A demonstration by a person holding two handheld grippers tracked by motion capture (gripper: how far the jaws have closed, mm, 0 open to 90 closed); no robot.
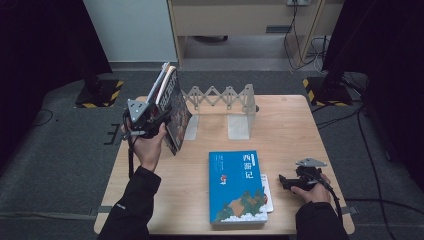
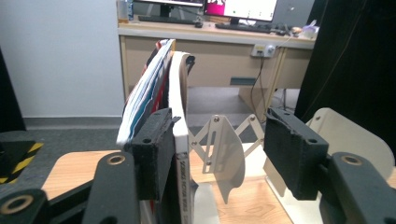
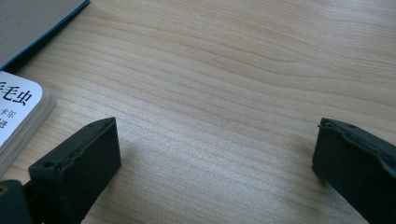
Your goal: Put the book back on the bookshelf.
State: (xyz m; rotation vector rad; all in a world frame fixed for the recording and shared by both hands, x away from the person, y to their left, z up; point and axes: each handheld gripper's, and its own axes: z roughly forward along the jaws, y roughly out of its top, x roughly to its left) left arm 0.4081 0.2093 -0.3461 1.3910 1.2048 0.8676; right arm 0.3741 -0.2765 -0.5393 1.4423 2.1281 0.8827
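Observation:
A few books (image 1: 172,107) lean together, tilted, at the left end of a white expanding book rack (image 1: 225,97). My left gripper (image 1: 159,121) is at their near edge. In the left gripper view its jaws (image 2: 219,130) stand apart. The left pad lies beside the white-spined book (image 2: 180,102), while the right pad is well clear of it, in front of a rack plate (image 2: 224,149). A blue book (image 1: 236,185) lies flat near the table's front, over a small white book (image 1: 268,192). My right gripper (image 1: 282,181) rests open just right of them, nothing between its pads (image 3: 215,140).
The wooden table (image 1: 290,125) has bare room at the right and behind the blue book (image 3: 32,18). The white book's corner (image 3: 18,107) lies close to my right gripper's left jaw. Beyond the table are a desk, cables and black stands with striped bases.

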